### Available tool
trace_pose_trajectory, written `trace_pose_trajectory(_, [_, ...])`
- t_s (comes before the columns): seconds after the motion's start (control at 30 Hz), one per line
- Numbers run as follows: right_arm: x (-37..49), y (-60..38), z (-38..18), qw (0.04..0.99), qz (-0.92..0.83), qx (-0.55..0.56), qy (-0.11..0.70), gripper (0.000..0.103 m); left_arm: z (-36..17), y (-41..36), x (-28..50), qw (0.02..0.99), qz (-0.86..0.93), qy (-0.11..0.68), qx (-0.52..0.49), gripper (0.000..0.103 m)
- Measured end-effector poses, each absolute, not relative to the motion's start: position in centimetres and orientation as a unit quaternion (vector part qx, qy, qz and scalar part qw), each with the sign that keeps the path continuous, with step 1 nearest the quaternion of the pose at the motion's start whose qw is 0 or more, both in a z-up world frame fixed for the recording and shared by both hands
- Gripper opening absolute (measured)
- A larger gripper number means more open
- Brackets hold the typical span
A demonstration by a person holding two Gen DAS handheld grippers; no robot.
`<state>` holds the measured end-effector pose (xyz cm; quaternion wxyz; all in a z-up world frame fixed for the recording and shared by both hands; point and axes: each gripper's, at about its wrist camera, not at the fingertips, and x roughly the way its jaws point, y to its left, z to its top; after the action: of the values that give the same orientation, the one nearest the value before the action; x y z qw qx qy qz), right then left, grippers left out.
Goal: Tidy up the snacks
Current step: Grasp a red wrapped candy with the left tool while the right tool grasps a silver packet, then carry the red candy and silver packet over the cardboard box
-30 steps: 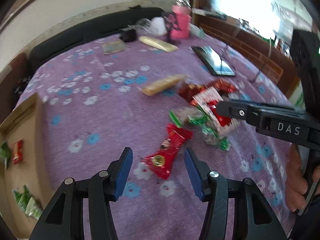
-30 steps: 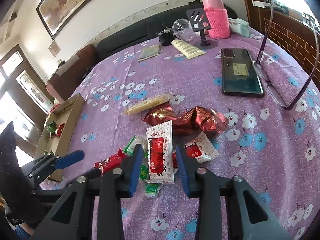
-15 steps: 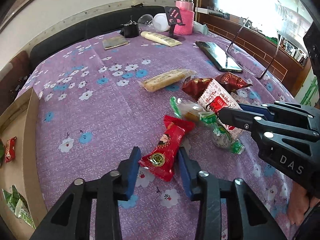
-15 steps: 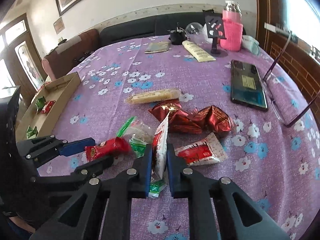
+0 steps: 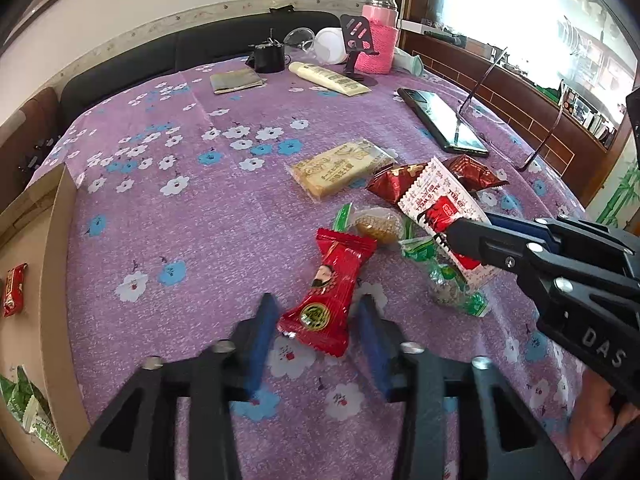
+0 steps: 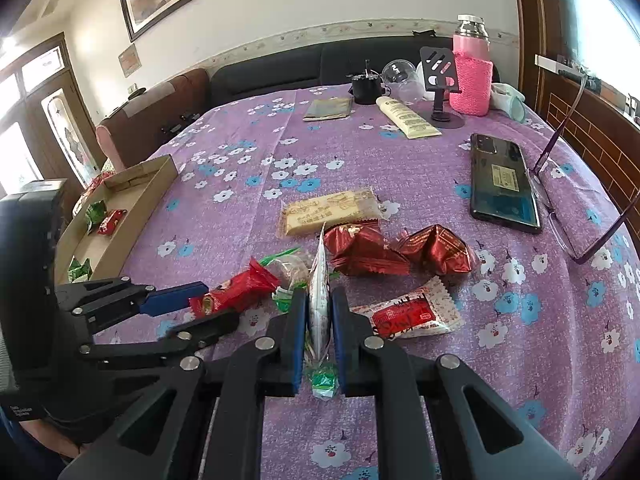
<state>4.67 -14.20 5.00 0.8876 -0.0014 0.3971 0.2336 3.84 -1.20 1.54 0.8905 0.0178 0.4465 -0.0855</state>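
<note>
The left gripper (image 5: 316, 330) is low over the worktop (image 5: 192, 216), which is covered by a purple cloth with white and blue flowers. Its jaws are opening, and a red snack packet (image 5: 326, 300) lies between the blue pads (image 5: 260, 340); a gap shows on each side of the packet, so the pads do not press it. In the right wrist view the same red snack packet (image 6: 234, 292) sits between the fingers of the left gripper (image 6: 200, 304).

The right gripper (image 6: 318, 320) is pressed together on a white sachet with a red label (image 6: 318, 300), which stands on edge between its pads. From the left wrist view the white sachet with a red label (image 5: 440, 216) is tilted up off the cloth, pinched at its lower end by the right gripper (image 5: 460, 236).

Under and beside it lie green-wrapped candies (image 5: 448, 280) and a clear-wrapped round cake (image 5: 376, 224). Two dark red foil packets (image 6: 400, 250) lie just behind, and a long pale biscuit bar (image 6: 328, 212) lies beyond them. A second white sachet (image 6: 404, 314) lies flat just to the right of the right gripper.

A cardboard tray (image 6: 132, 216) sits at the left edge of the worktop, holding a small red packet (image 6: 112, 222) and green packets (image 6: 94, 212).

Farther back are a phone (image 6: 502, 182), glasses (image 6: 580, 216), a cream tube (image 6: 408, 122), a black phone stand (image 6: 440, 80) and a bottle in a pink knitted sleeve (image 6: 470, 76).
</note>
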Motion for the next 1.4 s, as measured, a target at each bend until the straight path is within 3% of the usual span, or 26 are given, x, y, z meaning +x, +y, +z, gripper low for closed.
trace_pose_trajectory(0.1, [4.6,-14.2,5.1,0.888,0.235,-0.001,0.395,0.011,1.4,-1.5,3.9,0.893,-0.079,0.443,0.028,0.049])
trace_pose_trajectory(0.17, [4.5,-14.2,5.2,0.889,0.236,0.000,0.393,0.011,1.5,-1.4,3.8,0.895,-0.077,0.439,0.026,0.033])
trace_pose_trajectory(1.4, [1.7,-12.7,8.6,0.907,0.260,0.013,0.330,0.012,8.3,6.9,-2.6,0.955,0.019,0.291,-0.054,0.033])
